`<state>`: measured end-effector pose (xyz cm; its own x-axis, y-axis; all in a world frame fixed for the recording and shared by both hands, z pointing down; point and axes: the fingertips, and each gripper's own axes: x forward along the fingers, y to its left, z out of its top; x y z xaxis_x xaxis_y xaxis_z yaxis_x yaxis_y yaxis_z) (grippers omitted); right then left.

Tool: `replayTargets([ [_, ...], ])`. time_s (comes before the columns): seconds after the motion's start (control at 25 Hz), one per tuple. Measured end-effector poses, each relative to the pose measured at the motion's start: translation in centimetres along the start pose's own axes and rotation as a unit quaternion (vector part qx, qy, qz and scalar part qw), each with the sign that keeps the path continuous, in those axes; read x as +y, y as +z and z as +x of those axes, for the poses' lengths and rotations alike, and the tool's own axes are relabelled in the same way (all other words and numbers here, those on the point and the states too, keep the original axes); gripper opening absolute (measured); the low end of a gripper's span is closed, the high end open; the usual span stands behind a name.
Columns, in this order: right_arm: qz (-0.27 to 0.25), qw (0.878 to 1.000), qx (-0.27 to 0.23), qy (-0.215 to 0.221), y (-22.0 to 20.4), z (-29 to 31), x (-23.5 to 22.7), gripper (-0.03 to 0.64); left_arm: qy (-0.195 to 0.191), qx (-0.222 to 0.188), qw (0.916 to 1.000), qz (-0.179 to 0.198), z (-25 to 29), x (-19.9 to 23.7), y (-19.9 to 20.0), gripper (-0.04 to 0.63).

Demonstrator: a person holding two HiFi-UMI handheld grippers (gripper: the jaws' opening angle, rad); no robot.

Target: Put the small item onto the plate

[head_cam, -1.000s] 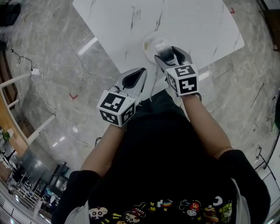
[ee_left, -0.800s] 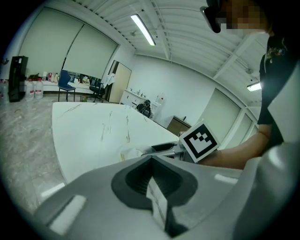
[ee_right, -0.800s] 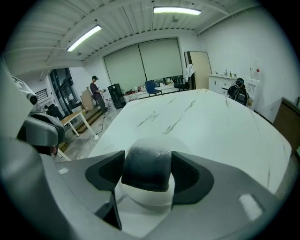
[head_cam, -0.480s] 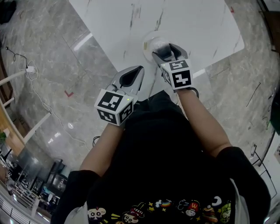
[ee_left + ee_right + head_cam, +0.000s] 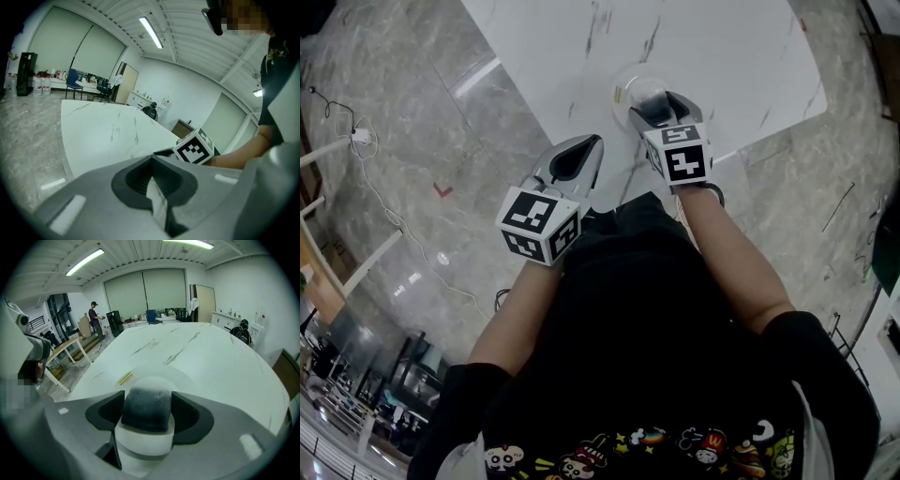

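The small item (image 5: 146, 414) is a white block with a dark grey top; my right gripper (image 5: 146, 404) is shut on it. In the head view the right gripper (image 5: 656, 105) holds the item (image 5: 649, 94) over the near side of a pale round plate (image 5: 623, 86), close to the table's front edge. In the right gripper view the plate (image 5: 187, 377) lies just beyond the jaws and bears a small yellow label. My left gripper (image 5: 581, 150) is shut with nothing in it, lower left of the plate, off the table's corner. Its jaws meet tip to tip in the left gripper view (image 5: 151, 164).
The white marble-look table (image 5: 703, 47) stretches away beyond the plate, bare of other objects. Grey stone floor (image 5: 412, 103) surrounds it, with cables at the left. In the right gripper view a person (image 5: 95, 315) stands far off by desks and chairs.
My right gripper has moved a little forward with the small item, farther over the plate. The left gripper has barely shifted.
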<state>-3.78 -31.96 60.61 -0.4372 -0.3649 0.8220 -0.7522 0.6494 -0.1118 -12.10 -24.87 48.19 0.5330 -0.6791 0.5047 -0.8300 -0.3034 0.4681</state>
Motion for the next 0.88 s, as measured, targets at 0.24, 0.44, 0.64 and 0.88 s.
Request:
replayTargets([
  [0.24,-0.005,1.0,0.007,-0.009,0.02,0.11,-0.25,0.337,0.003,-0.002,1.0,-0.002,-0.21,-0.07,0.11,0.0],
  [0.44,-0.009,1.0,0.008,-0.009,-0.15,0.26,-0.2,0.341,0.005,-0.003,1.0,0.0,-0.31,-0.03,0.01,0.0],
  [0.64,-0.005,1.0,0.006,-0.015,-0.03,0.4,-0.26,0.345,0.005,-0.002,1.0,0.004,-0.33,-0.16,0.23,0.001],
  [0.88,-0.01,1.0,-0.002,-0.017,0.17,-0.19,0.0,0.345,0.005,-0.001,0.9999,0.015,-0.89,-0.55,0.03,0.0],
])
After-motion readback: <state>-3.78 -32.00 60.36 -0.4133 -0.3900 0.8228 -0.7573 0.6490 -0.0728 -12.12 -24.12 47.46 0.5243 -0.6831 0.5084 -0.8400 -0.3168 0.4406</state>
